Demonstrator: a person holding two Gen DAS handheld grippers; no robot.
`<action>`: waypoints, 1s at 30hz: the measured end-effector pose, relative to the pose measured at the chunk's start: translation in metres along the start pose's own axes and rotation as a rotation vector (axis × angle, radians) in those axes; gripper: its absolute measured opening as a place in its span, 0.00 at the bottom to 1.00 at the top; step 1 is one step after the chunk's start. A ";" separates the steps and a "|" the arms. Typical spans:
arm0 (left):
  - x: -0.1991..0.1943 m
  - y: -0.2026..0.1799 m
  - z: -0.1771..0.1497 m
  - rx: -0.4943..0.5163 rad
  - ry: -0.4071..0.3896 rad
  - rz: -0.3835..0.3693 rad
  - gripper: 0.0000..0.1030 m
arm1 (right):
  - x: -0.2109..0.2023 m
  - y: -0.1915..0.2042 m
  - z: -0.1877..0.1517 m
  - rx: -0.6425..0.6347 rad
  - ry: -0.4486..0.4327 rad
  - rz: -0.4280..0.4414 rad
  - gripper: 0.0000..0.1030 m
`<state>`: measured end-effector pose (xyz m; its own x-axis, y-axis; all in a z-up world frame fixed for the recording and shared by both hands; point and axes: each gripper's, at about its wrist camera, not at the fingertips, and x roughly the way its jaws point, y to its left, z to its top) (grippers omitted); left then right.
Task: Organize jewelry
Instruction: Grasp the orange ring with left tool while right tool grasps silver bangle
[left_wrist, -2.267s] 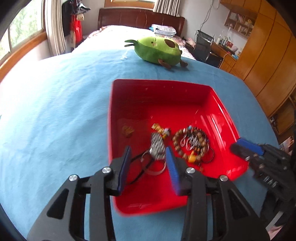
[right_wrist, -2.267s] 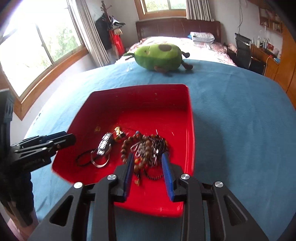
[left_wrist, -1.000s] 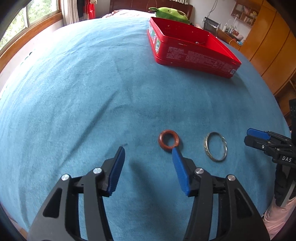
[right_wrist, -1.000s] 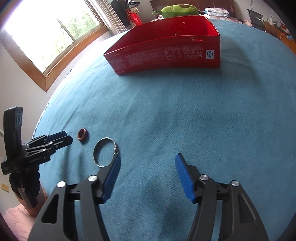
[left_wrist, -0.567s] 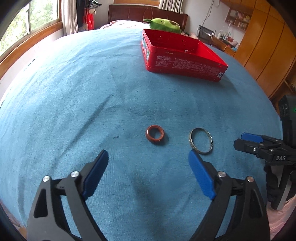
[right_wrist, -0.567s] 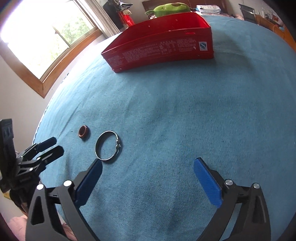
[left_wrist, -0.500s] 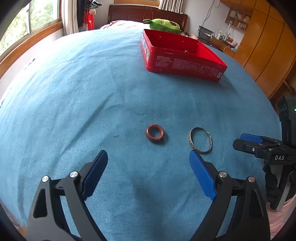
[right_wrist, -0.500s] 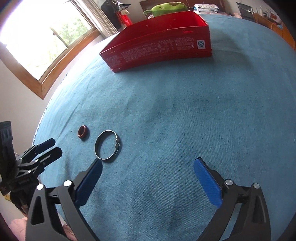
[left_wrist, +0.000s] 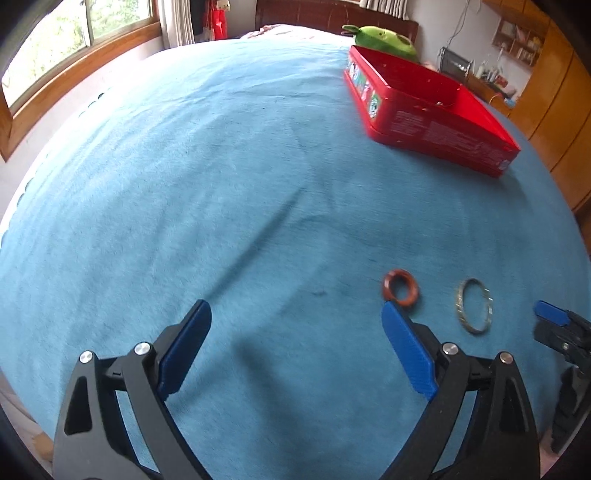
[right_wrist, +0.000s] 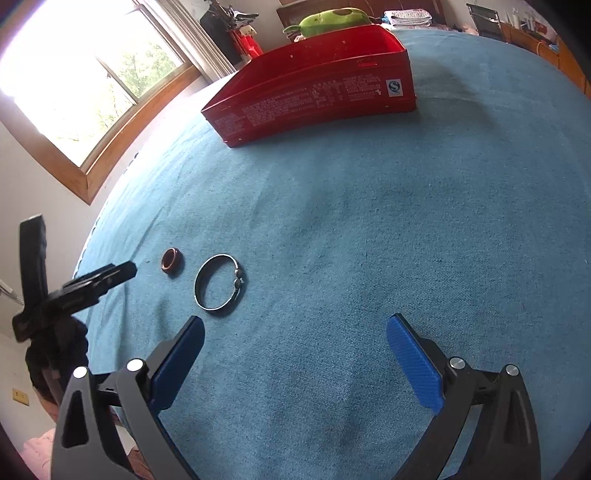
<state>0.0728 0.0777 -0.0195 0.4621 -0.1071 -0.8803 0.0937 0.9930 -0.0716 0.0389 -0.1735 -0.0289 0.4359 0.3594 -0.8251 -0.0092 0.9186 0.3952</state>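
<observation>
A small red-brown ring and a thin silver bangle lie side by side on the blue cloth. They also show in the right wrist view, the ring left of the bangle. A red jewelry box stands farther back, also in the right wrist view; its contents are hidden. My left gripper is open and empty, the ring just beyond its right finger. My right gripper is open and empty, the bangle just beyond its left finger.
A green plush toy lies behind the box. A window with a wooden frame is to the left. Wooden cabinets stand to the right. The cloth's near edge is close below both grippers.
Both grippers left the box with the ring and bangle, set them on the cloth and opened wide. In the last half second the left gripper swung left, so the ring sits off its right finger.
</observation>
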 end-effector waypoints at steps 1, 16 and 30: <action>0.001 -0.001 0.002 0.005 0.002 0.003 0.90 | 0.000 0.000 0.000 0.000 0.000 0.000 0.96; 0.031 -0.024 0.022 0.107 0.077 0.022 0.90 | -0.005 0.003 0.003 -0.017 -0.017 -0.004 0.96; 0.050 -0.038 0.038 0.140 0.133 0.004 0.90 | -0.004 0.008 0.010 -0.038 -0.017 -0.012 0.96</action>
<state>0.1260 0.0327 -0.0435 0.3434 -0.0861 -0.9353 0.2184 0.9758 -0.0096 0.0464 -0.1689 -0.0186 0.4515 0.3458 -0.8226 -0.0376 0.9284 0.3696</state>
